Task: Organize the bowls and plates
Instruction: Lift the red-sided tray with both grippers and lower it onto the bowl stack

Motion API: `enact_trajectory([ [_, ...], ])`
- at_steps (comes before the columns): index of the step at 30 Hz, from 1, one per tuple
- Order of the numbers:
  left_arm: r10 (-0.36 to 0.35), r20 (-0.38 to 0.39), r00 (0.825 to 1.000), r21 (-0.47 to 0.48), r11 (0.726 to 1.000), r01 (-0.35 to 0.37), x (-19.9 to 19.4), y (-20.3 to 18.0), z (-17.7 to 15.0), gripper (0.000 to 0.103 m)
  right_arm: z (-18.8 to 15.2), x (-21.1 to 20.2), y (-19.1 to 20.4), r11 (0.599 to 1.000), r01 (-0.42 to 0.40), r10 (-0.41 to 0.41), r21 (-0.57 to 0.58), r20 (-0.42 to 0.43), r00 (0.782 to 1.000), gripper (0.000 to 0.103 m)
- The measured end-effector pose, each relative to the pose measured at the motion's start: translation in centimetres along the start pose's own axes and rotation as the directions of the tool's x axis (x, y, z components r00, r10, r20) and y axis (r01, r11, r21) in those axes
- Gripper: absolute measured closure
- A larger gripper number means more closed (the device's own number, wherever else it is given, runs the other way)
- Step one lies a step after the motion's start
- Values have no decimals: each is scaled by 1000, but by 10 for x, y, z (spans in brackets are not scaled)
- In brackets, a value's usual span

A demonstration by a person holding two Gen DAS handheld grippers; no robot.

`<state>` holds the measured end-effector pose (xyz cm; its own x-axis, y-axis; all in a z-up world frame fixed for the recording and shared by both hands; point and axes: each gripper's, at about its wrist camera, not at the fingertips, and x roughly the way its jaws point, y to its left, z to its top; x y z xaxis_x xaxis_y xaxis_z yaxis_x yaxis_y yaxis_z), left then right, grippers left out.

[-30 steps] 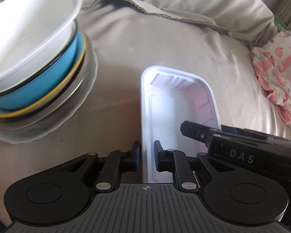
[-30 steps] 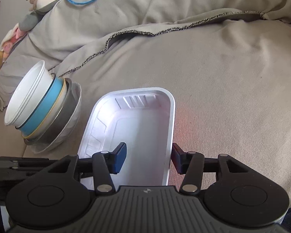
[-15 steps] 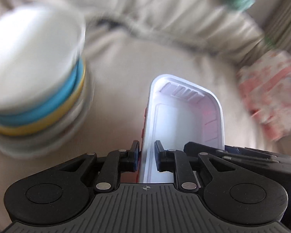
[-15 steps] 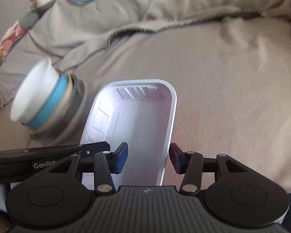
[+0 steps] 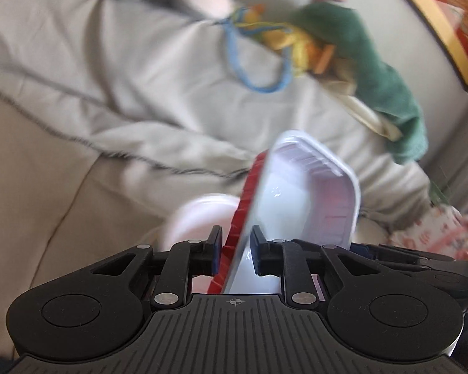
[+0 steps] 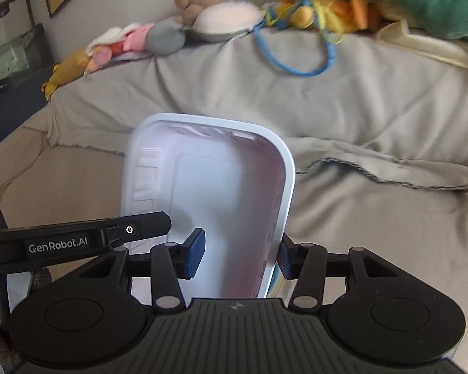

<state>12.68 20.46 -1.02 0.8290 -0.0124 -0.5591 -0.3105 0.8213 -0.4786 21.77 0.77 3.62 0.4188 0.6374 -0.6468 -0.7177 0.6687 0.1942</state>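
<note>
A white rectangular tray (image 5: 309, 193) with a red outside is lifted off the grey bed cover and tilted up. My left gripper (image 5: 235, 255) is shut on the tray's left wall near its near end. My right gripper (image 6: 238, 254) straddles the tray's right wall (image 6: 280, 218), with one pad inside and one outside close to the rim; the tray (image 6: 209, 199) fills the middle of the right wrist view. A white bowl (image 5: 199, 218), blurred, shows just left of the tray in the left wrist view. The stack of bowls below it is hidden.
The grey cover (image 6: 374, 205) spreads below and behind. Soft toys (image 6: 227, 18), a blue cord loop (image 6: 296, 59) and a green cloth (image 5: 374, 62) lie along the back. A pink patterned cloth (image 5: 433, 233) lies at the right. A framed picture (image 5: 449, 15) hangs on the wall.
Both grippers have lifted the tray off the cover and tilted it upward. The views now look at the back of the bed, and the bowl stack has dropped out of sight except the top bowl.
</note>
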Motion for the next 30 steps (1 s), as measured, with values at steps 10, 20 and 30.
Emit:
enact_trajectory([
  [10,-123,87,989,-117,984,133,8,49,6,81,10,63,0,993,121,-121,-13,-67,990,58],
  [20,-213,71,975,-121,968,220,-13,46,-1,80,-3,30,16,998,61,-61,6,-70,996,55],
  [30,-115,25,993,-103,988,117,6,43,-8,81,-11,37,23,996,90,-91,-25,-80,993,55],
])
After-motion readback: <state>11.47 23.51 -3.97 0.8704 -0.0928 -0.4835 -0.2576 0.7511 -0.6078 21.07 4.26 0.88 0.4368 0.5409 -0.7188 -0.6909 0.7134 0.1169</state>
